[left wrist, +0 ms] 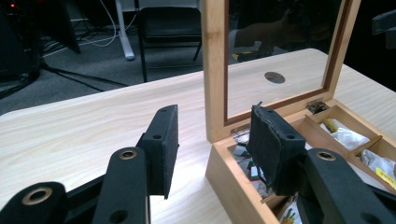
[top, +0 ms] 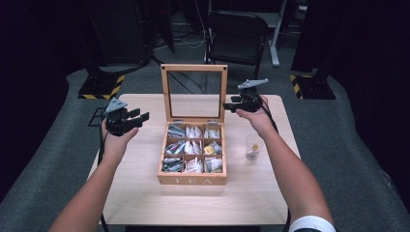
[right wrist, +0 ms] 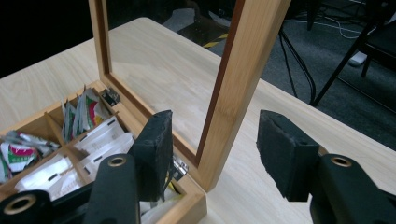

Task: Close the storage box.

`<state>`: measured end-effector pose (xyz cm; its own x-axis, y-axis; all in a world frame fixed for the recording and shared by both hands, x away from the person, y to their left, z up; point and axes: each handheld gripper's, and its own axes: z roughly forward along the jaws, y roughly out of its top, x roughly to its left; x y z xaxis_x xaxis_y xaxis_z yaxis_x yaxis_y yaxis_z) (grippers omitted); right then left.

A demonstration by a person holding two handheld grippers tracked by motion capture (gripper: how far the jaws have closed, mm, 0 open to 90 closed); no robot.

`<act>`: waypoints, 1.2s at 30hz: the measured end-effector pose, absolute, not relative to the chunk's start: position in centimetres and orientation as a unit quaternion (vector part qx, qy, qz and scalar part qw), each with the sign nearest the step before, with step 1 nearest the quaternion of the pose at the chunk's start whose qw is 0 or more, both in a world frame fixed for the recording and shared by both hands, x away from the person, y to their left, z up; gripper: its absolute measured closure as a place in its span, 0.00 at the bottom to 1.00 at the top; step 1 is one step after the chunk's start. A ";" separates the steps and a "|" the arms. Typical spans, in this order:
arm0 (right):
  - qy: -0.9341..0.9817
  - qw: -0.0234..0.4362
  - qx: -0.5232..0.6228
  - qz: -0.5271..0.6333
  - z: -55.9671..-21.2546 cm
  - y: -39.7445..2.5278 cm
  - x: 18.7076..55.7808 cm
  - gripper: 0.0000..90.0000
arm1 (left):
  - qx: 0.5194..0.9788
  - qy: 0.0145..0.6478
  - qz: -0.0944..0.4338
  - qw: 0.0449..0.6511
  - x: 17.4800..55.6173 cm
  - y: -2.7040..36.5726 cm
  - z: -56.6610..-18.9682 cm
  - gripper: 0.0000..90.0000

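A wooden tea box (top: 192,180) marked TEA stands mid-table, its glass lid (top: 194,68) raised upright. Its compartments hold several tea bags (top: 193,147). My left gripper (top: 141,117) hovers open to the left of the box; in the left gripper view its jaws (left wrist: 217,149) frame the box's near corner (left wrist: 229,179) and the lid's side rail (left wrist: 215,70). My right gripper (top: 226,106) is open at the lid's right edge. In the right gripper view its gripper (right wrist: 214,151) straddles the lid's wooden rail (right wrist: 243,84) without touching it. Tea bags (right wrist: 84,114) lie below.
A clear plastic cup (top: 253,146) with something small and yellow inside stands to the right of the box, under my right forearm. The table (top: 145,198) has a round cable hole (left wrist: 274,77) behind the lid. A black chair (top: 237,36) stands beyond the far edge.
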<state>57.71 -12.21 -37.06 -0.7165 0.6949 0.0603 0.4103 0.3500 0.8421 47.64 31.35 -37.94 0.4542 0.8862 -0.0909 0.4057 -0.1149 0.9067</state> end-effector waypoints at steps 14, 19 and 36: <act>0.801 0.147 0.351 0.462 -38.3 -10.8 59.5 0.50 | 0.696 0.468 0.256 0.480 46.9 32.5 -37.8 0.59; 0.797 0.149 0.356 0.464 -38.5 -10.5 59.8 0.50 | 0.697 0.469 0.256 0.478 46.7 32.7 -37.7 0.59; 0.797 0.141 0.348 0.473 -38.5 -10.5 59.9 0.54 | 0.697 0.470 0.258 0.476 46.8 32.8 -37.8 0.59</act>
<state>59.85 -10.47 -38.45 -0.7184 0.6878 0.1041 0.4210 0.3107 0.8522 46.80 32.77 -37.76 0.4255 0.9006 -0.0883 0.4100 -0.1049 0.9060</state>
